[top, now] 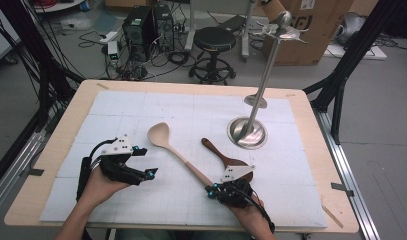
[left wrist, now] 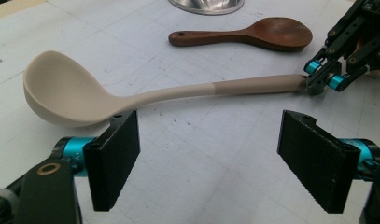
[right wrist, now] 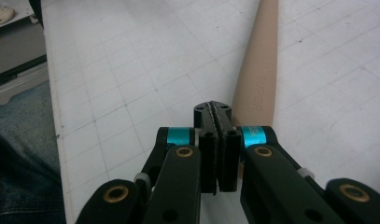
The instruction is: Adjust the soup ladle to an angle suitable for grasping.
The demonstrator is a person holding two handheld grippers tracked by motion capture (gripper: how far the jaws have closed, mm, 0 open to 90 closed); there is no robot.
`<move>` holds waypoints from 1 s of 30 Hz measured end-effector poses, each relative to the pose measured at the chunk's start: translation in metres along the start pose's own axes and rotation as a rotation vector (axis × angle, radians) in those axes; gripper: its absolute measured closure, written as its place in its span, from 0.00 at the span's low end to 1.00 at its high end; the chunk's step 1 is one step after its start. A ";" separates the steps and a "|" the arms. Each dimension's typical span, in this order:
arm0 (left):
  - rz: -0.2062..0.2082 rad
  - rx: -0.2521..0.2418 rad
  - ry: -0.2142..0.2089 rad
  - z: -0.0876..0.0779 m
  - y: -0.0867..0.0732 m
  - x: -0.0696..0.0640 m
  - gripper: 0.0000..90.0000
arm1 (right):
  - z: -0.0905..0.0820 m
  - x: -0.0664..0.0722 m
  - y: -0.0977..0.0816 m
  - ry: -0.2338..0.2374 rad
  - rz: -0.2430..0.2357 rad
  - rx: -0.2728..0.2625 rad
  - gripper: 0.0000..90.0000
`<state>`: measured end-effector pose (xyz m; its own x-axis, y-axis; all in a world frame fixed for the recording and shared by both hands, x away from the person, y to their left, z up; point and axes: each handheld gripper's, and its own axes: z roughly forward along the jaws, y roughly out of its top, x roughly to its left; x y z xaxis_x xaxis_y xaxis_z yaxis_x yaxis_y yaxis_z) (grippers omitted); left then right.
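A pale beige ladle (top: 176, 150) lies on the white mat, bowl toward the far left, handle running to the near right. Beside it on the right lies a dark wooden spoon (top: 226, 157). My right gripper (top: 209, 191) is at the ladle's handle end; in the right gripper view (right wrist: 214, 112) its jaws are pressed together with nothing between them, and the handle (right wrist: 260, 70) lies just to their right. In the left gripper view its tips (left wrist: 318, 81) touch the handle's end. My left gripper (top: 145, 161) stands open and empty (left wrist: 208, 158), with the ladle (left wrist: 131, 95) just beyond its pads.
A metal stand with a round base (top: 247, 132) and a tall pole rises at the back right of the mat (top: 141, 105). The wooden table edge (top: 71, 120) frames the mat. A stool (top: 213, 42), computers and a cardboard box sit on the floor beyond.
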<state>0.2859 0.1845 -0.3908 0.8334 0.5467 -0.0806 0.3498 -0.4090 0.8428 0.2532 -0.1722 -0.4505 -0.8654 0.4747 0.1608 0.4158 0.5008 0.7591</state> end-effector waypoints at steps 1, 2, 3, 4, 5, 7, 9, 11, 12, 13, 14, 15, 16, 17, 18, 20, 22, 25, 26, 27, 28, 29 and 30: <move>0.001 0.002 0.000 0.000 0.000 0.000 0.24 | 0.000 -0.001 0.000 0.000 0.004 -0.002 1.00; 0.002 0.003 0.000 0.000 0.000 0.000 0.24 | -0.001 -0.002 -0.001 -0.004 0.003 -0.003 1.00; 0.002 0.003 0.000 0.000 0.000 0.000 0.24 | -0.002 -0.003 -0.001 -0.003 0.009 -0.004 1.00; 0.001 0.003 0.000 0.000 0.000 0.000 0.24 | -0.002 -0.004 -0.001 -0.005 0.011 -0.005 1.00; 0.001 0.002 0.000 0.000 0.000 0.000 0.24 | -0.002 -0.005 -0.001 -0.008 0.012 -0.007 1.00; 0.001 0.003 0.000 0.000 0.000 0.000 0.24 | -0.003 -0.006 -0.002 -0.007 0.021 -0.005 1.00; 0.001 0.002 0.000 0.000 0.000 0.000 0.24 | -0.003 -0.008 -0.002 -0.013 0.021 -0.006 1.00; 0.000 0.002 0.001 0.000 0.000 0.000 0.24 | -0.004 -0.009 -0.003 -0.015 0.026 -0.008 1.00; 0.000 0.002 0.000 0.000 0.000 0.000 0.24 | -0.005 -0.010 -0.003 -0.017 0.029 -0.004 1.00; 0.001 -0.001 0.000 0.000 0.000 0.000 0.24 | -0.005 -0.011 -0.003 -0.020 0.029 -0.006 1.00; 0.000 0.001 0.001 0.000 0.000 0.000 0.24 | -0.005 -0.011 -0.003 -0.022 0.033 -0.004 1.00; 0.000 0.001 0.001 0.000 0.000 0.000 0.24 | -0.005 -0.012 -0.003 -0.026 0.029 -0.007 1.00; 0.000 0.001 0.002 0.000 0.000 0.000 0.24 | -0.006 -0.013 -0.004 -0.027 0.032 -0.006 0.99; 0.000 0.001 0.002 0.000 0.000 0.000 0.24 | -0.006 -0.014 -0.004 -0.029 0.037 -0.005 0.99; 0.000 0.001 0.001 0.000 0.000 0.000 0.24 | -0.006 -0.014 -0.004 -0.032 0.037 -0.006 1.00; 0.000 0.001 0.001 0.000 0.000 0.000 0.24 | -0.007 -0.015 -0.004 -0.032 0.043 -0.002 1.00; -0.001 0.002 0.001 0.000 0.000 0.000 0.24 | -0.007 -0.017 -0.005 -0.040 0.039 -0.006 1.00; 0.000 0.001 0.001 0.000 0.000 0.000 0.24 | -0.008 -0.019 -0.005 -0.044 0.044 -0.008 1.00; -0.001 0.002 0.001 0.000 0.000 0.000 0.24 | -0.008 -0.020 -0.005 -0.044 0.043 -0.010 1.00; -0.001 0.002 0.001 0.000 0.000 0.000 0.24 | -0.008 -0.019 -0.005 -0.044 0.050 -0.008 0.99; -0.001 0.001 0.000 0.000 0.000 0.000 0.24 | -0.009 -0.020 -0.005 -0.046 0.051 -0.006 1.00; 0.000 0.002 0.001 0.000 0.000 0.000 0.24 | -0.008 -0.020 -0.005 -0.048 0.053 -0.007 1.00; -0.001 0.001 0.001 0.000 0.000 0.000 0.24 | -0.009 -0.021 -0.005 -0.049 0.052 -0.008 1.00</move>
<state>0.2857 0.1843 -0.3908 0.8326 0.5479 -0.0812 0.3513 -0.4090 0.8422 0.2667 -0.1906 -0.4522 -0.8278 0.5349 0.1689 0.4572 0.4689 0.7557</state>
